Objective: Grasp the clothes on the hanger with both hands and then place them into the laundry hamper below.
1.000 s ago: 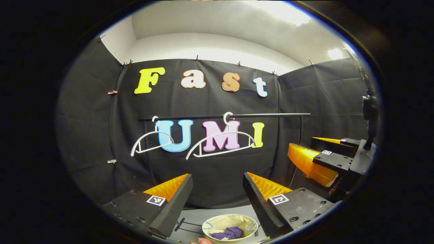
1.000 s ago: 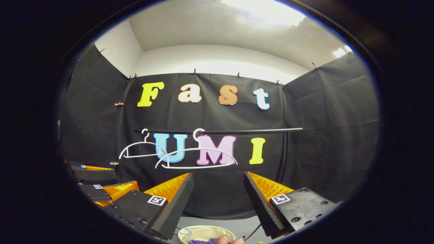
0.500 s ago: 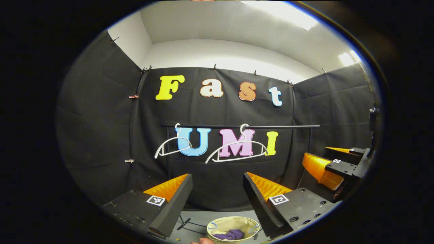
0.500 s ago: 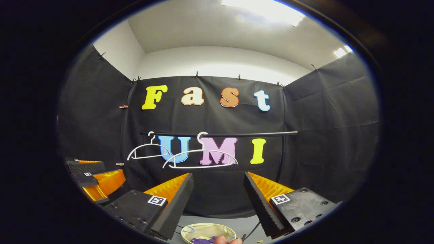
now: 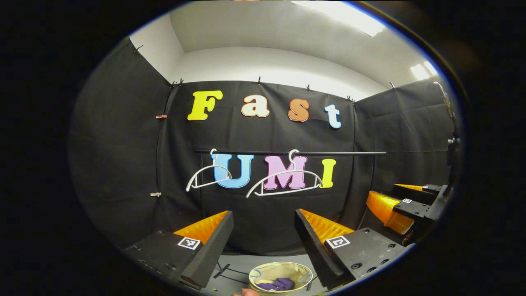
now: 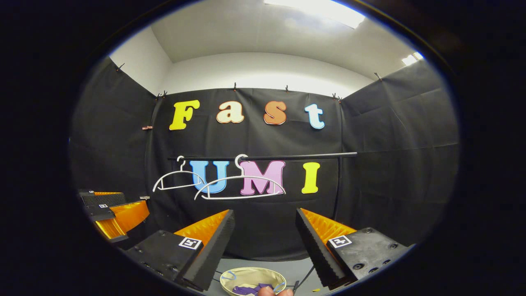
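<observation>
Two bare white hangers (image 5: 284, 181) (image 6: 239, 185) hang on a black rail (image 5: 328, 153) against the back wall. Below, on the grey floor, a round beige hamper (image 5: 281, 274) (image 6: 250, 280) holds a purple garment (image 5: 276, 284) (image 6: 246, 290). My left gripper (image 5: 263, 222) stands open, held well back from the rail and above the hamper, nothing between its fingers. My right gripper (image 6: 265, 220) is open too and holds nothing. The right gripper (image 5: 404, 205) also appears at the right edge of the left gripper view, and the left gripper (image 6: 113, 211) at the left edge of the right gripper view.
The rail's black upright post (image 6: 339, 185) stands at the right end. A fingertip (image 6: 271, 292) shows at the bottom edge in front of the hamper. Thin black stand legs (image 5: 228, 272) lie on the floor (image 5: 238, 263) left of the hamper.
Both grippers have drawn back from the rail; the hangers look smaller and the left gripper view has swung left. The hangers sway slightly. Both grippers stay open.
</observation>
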Motion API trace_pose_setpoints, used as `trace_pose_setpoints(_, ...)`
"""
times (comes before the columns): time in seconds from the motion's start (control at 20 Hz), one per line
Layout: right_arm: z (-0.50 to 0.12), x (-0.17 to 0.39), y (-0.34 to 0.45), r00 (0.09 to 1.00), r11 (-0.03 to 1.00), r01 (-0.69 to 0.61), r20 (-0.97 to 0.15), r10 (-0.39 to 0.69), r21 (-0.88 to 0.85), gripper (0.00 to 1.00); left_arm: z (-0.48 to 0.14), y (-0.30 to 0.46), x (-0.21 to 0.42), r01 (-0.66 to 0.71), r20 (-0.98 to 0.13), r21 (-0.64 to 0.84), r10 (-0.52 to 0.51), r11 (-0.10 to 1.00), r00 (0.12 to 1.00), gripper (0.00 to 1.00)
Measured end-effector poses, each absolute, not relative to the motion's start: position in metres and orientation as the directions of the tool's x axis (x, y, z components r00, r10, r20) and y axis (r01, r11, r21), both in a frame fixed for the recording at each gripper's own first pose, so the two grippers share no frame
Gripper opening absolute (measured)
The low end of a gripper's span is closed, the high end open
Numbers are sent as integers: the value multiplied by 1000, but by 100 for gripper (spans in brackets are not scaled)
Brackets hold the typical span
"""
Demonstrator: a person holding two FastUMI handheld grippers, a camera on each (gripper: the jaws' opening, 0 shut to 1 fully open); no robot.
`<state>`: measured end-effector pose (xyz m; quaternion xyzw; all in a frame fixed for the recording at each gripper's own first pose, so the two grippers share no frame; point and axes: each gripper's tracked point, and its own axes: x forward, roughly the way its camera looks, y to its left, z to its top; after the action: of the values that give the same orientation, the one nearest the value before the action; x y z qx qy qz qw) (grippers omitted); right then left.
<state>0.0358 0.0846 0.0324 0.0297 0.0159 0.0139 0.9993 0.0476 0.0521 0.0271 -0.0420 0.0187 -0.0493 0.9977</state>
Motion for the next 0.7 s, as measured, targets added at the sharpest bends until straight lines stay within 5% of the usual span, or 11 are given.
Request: trace_pose_setpoints(0.7,32,50,80,1000,997,-6,-11,6,75,92,26,49,64,118,-25,-72,-120,990,992,95)
